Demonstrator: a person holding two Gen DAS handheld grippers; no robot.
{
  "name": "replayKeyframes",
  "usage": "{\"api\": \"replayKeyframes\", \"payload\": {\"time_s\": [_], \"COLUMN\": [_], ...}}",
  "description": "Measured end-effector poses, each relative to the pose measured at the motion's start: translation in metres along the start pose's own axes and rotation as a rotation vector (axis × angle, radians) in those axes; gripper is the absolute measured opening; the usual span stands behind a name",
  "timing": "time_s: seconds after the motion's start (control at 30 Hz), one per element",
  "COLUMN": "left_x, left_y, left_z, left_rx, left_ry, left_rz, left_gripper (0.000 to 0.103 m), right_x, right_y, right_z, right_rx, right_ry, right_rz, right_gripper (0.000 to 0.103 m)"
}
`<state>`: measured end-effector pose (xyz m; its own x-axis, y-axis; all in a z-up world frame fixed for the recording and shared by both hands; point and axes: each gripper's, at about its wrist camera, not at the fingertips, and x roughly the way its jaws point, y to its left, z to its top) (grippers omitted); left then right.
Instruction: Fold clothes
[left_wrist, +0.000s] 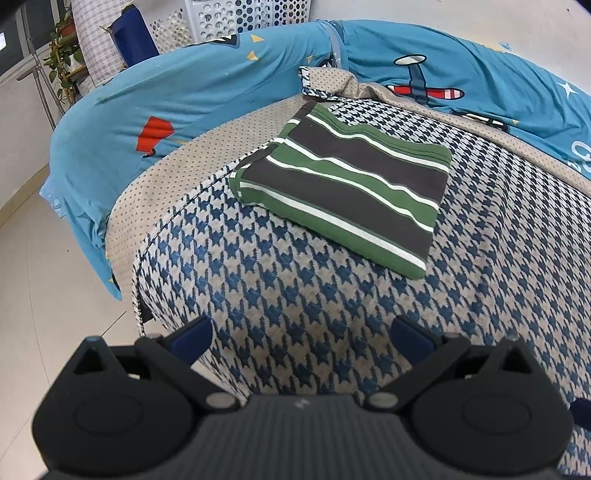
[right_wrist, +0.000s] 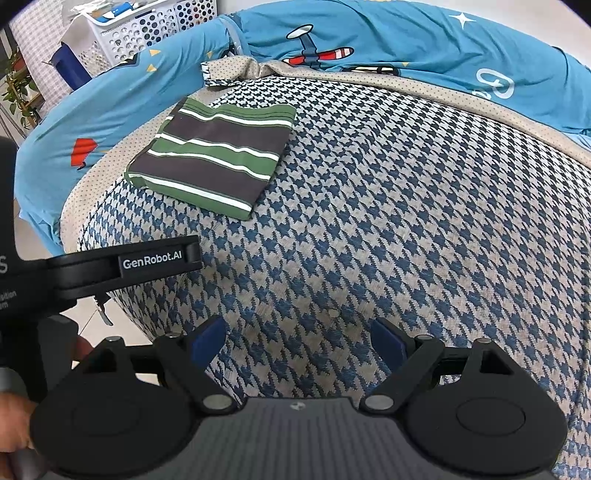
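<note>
- Folded garment (left_wrist: 343, 192): green and dark grey stripes, thin white lines.
- Cushion cover (left_wrist: 332, 314): blue-and-beige houndstooth.
- Sheet (left_wrist: 207, 92): bright blue, red plane prints.
- Tongs (left_wrist: 301, 334): black, blue pads.

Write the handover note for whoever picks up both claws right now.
Left claw: open, empty, hanging over the near edge of the houndstooth mat.
Right claw: open, empty, also over the mat.
Striped garment: lies on the mat's far left part as a flat folded rectangle, clear of both claws.
Done: this garment looks folded.
Left: no other loose clothing shows on the mat; the white laundry baskets behind the blue sheet may hold more, contents unclear.
</note>
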<state>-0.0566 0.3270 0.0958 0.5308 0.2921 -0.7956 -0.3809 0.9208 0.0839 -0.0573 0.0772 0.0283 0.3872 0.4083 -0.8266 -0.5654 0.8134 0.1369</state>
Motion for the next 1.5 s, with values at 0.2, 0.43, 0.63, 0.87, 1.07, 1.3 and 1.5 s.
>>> {"api": "replayKeyframes", "payload": {"time_s": [0.2, 0.43, 0.63, 0.87, 1.07, 1.3, 1.5], "left_x": [0.0005, 0.0012, 0.0011, 0.0005, 0.0008, 0.0015, 0.0018], "left_y": [-0.0005, -0.0004, -0.0016, -0.0025, -0.0025, -0.0028, -0.0016], "left_z": [-0.0005, -0.0004, -0.0011, -0.0021, -0.0021, -0.0019, -0.0020], "left_rx": [0.002, 0.002, 0.005, 0.010, 0.012, 0.013, 0.012], "left_ry": [0.001, 0.002, 0.002, 0.001, 0.001, 0.001, 0.001], "left_rz": [0.000, 0.002, 0.004, 0.005, 0.003, 0.005, 0.007], "left_gripper": [0.103, 0.103, 0.103, 0.103, 0.103, 0.103, 0.103], "right_x": [-0.0001, -0.0007, -0.0007, -0.0012, -0.0017, -0.0020, -0.0020], "right_y": [0.0002, 0.0005, 0.0007, 0.0011, 0.0011, 0.0019, 0.0013], "right_z": [-0.0003, -0.0004, -0.0005, -0.0005, 0.0000, 0.0000, -0.0001], "right_rx": [-0.002, -0.003, -0.002, -0.003, -0.002, -0.002, -0.005], "right_ry": [0.002, 0.001, 0.002, 0.002, 0.000, 0.000, 0.002], "right_rz": [0.001, 0.002, 0.001, 0.003, 0.004, 0.004, 0.005], "right_gripper": [0.085, 0.085, 0.085, 0.085, 0.085, 0.085, 0.085]}}
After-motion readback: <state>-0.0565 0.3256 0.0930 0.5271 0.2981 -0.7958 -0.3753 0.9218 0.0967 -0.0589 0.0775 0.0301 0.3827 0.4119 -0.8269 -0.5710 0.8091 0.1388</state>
